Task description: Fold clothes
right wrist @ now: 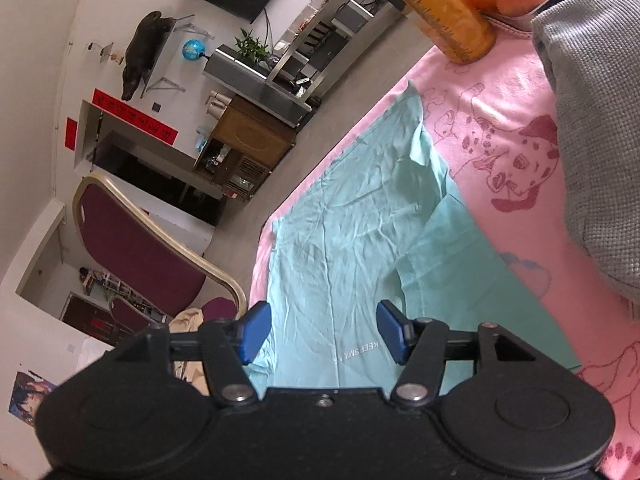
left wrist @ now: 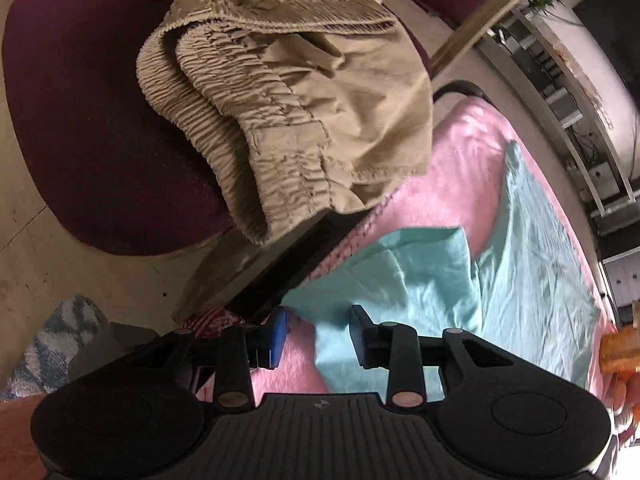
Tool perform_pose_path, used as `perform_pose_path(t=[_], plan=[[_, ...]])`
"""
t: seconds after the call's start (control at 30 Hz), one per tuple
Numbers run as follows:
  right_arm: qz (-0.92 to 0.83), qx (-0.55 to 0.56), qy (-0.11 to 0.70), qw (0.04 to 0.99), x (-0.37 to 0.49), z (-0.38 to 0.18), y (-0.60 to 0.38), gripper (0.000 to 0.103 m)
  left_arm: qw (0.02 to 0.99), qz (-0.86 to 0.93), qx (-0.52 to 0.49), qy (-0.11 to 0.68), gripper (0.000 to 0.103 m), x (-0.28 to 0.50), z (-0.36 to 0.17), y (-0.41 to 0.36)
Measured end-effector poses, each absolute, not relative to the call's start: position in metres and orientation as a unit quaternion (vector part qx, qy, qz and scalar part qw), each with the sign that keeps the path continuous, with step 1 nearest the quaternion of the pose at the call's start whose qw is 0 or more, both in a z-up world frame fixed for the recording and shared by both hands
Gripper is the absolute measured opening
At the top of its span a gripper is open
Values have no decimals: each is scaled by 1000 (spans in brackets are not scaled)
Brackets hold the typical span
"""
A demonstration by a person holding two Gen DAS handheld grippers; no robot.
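Right wrist: fingers (right wrist: 320, 332) apart above teal shirt (right wrist: 344, 240).

Both views are fisheye, bending straight lines toward dark, vignetted corners. The left wrist view is dim and softly smeared, worst on the beige garment (left wrist: 288, 92) at twelve o'clock. The right wrist view is brighter and sharper, with even daylight and pale glare on the white wall (right wrist: 48, 80) at ten o'clock.

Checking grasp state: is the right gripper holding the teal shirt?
No: the right gripper is open above the teal shirt, pads clear.
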State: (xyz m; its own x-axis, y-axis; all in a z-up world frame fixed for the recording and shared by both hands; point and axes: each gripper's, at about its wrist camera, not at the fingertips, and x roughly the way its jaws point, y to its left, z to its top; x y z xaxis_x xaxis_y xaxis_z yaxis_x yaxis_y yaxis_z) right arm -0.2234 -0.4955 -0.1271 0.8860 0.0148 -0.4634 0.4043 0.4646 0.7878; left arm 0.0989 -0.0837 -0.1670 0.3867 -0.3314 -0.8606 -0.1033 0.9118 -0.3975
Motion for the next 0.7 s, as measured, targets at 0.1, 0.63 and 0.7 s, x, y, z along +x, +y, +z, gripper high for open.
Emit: perform_pose_path(t=[0.1,0.63,0.7], plan=[[-115,498,213,833,-221,-127,-493,57,802,-70,-225,549,33,101,-171,-80],[-126,489,231,831,-220,-129,-492,60,894,-94,-67,433,0,63,-132,-120],[-128,488,234,831,-221,-129,-492,60,914,-118,-3,387,0,46,-121,-142]])
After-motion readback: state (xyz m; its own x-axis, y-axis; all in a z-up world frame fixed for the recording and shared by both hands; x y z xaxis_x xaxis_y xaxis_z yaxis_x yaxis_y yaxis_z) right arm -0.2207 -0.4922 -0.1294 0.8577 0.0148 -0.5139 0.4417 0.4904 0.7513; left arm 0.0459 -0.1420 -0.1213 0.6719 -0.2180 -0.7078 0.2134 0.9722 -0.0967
